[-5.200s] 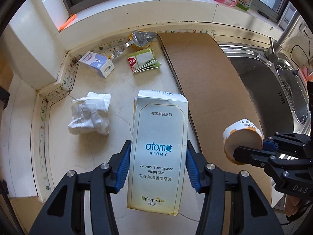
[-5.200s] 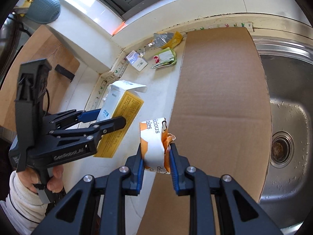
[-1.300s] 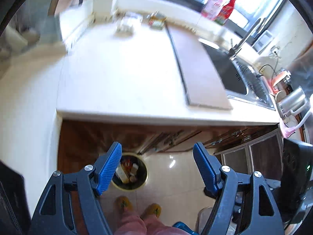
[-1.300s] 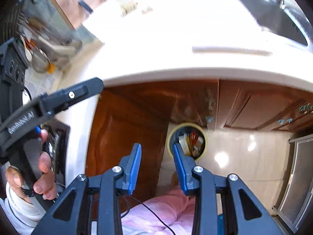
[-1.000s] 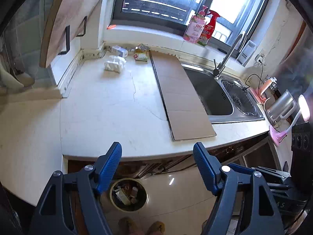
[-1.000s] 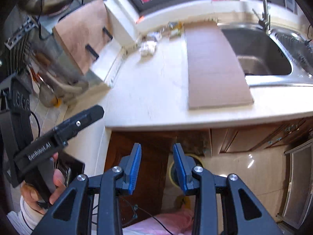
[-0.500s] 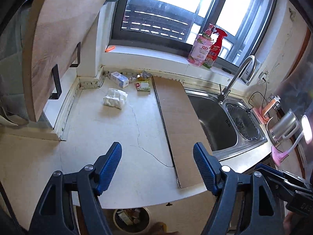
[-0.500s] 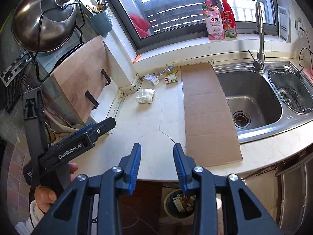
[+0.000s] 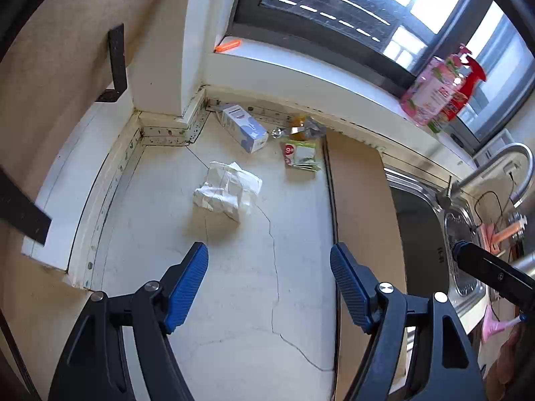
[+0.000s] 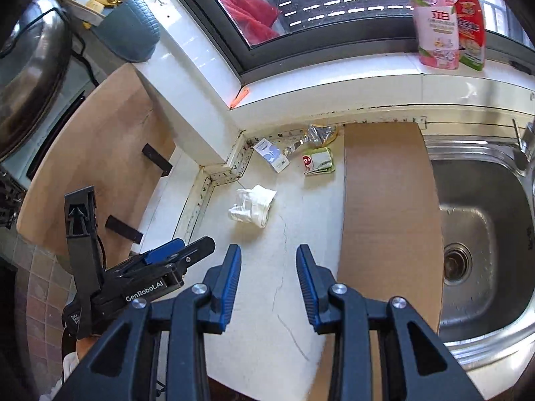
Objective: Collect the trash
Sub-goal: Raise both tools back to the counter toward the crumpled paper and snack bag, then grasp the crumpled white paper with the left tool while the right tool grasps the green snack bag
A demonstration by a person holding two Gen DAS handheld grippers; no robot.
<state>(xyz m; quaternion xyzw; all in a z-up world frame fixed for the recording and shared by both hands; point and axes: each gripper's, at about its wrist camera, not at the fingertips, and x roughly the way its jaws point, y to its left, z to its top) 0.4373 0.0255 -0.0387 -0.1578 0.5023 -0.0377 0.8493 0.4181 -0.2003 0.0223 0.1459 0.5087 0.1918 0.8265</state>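
Trash lies scattered on a cracked white counter [image 9: 240, 300] as two hand-held grippers hover above it, both empty. Left gripper [image 9: 269, 267] has its blue pads spread wide apart over bare counter; right gripper [image 10: 268, 267] also stands with its pads apart, holding nothing.

In the left wrist view, a crumpled tissue [image 9: 229, 191] sits on the counter at about 11 o'clock from the left gripper, clear of its fingers. Farther off at 12 o'clock, near the back wall, a small white-and-blue box [image 9: 245, 127] lies on its side. Just beside it to the right rest a foil wrapper [image 9: 302, 129] and, in front of that, a green-and-white packet [image 9: 301, 156], which touches the edge of a cardboard sheet [image 9: 362, 207] running along the counter at 1 o'clock.

In the right wrist view the same pieces appear at 12 o'clock: tissue [image 10: 253, 206] nearest, then box [image 10: 271, 154], wrapper [image 10: 319, 134] and packet [image 10: 318, 161]. Cardboard [image 10: 388, 207] lies between the trash and a steel sink [image 10: 485, 234] at 2 o'clock. Two spray bottles [image 10: 446, 26] stand on the window sill at 1 o'clock. The left gripper [image 10: 187, 250] shows at 9 o'clock in this view.
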